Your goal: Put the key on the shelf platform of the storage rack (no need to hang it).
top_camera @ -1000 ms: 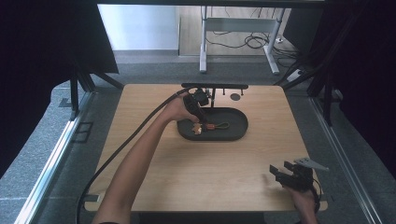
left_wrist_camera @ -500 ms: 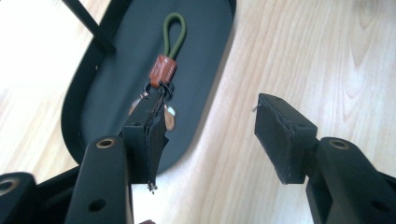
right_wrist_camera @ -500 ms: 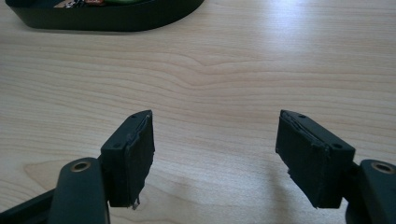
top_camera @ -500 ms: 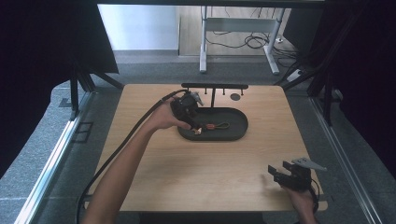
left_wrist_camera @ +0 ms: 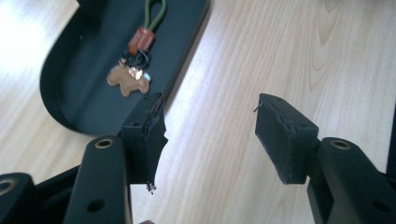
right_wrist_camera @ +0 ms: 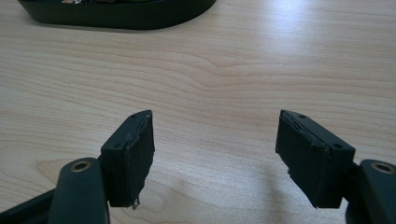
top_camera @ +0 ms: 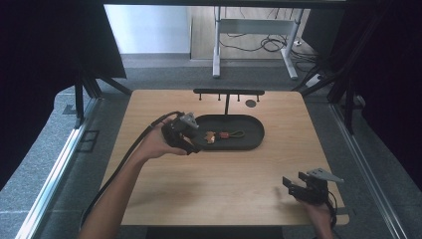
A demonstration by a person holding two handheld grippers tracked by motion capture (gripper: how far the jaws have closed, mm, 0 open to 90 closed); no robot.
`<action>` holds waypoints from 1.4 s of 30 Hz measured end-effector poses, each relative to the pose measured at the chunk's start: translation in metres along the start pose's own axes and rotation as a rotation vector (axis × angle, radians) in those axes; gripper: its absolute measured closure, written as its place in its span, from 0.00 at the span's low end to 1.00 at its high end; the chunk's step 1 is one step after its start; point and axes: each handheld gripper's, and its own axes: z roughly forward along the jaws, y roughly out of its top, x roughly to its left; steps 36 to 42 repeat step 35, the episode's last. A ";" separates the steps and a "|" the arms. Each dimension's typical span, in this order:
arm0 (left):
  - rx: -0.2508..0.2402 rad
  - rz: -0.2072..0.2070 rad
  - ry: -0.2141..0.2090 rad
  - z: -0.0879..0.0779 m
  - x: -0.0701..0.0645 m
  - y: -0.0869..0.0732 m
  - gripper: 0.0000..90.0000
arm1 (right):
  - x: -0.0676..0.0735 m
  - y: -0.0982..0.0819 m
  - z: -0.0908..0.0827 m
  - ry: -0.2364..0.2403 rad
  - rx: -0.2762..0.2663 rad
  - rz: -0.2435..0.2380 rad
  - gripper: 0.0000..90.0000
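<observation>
Keychain first: your small brown animal-shaped charm on a green cord loop (top_camera: 222,135) lies flat in the long black oval tray (top_camera: 254,143), toward the tray's left half. It looks light and floppy; the cord will bend and the charm will swing from its ring. The reddish-brown sleeve (left_wrist_camera: 141,38) joining cord and ring seems the firmest place to pinch. Its long axis runs along the tray's length, charm (left_wrist_camera: 128,79) end toward your left hand-held gripper (top_camera: 185,133), loop pointing right.

That gripper hovers at the tray's left end, jaws spread and empty. Your right hand-held gripper (top_camera: 307,185) sits well apart at the near right corner of the light wooden table (top_camera: 209,189), jaws likewise spread over bare wood.
</observation>
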 end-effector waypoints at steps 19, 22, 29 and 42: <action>0.048 -0.051 0.023 0.025 -0.029 -0.073 0.46 | 0.001 -0.001 0.003 0.001 0.012 -0.001 0.32; 0.044 -0.072 0.014 0.031 -0.032 -0.087 0.46 | 0.001 -0.001 0.004 0.002 0.013 -0.001 0.32; 0.048 -0.102 0.032 0.036 -0.034 -0.101 0.46 | 0.003 -0.001 0.004 0.003 0.016 -0.008 0.32; 0.031 -0.122 0.057 0.036 -0.038 -0.102 0.44 | 0.001 -0.001 0.006 0.012 0.014 -0.002 0.32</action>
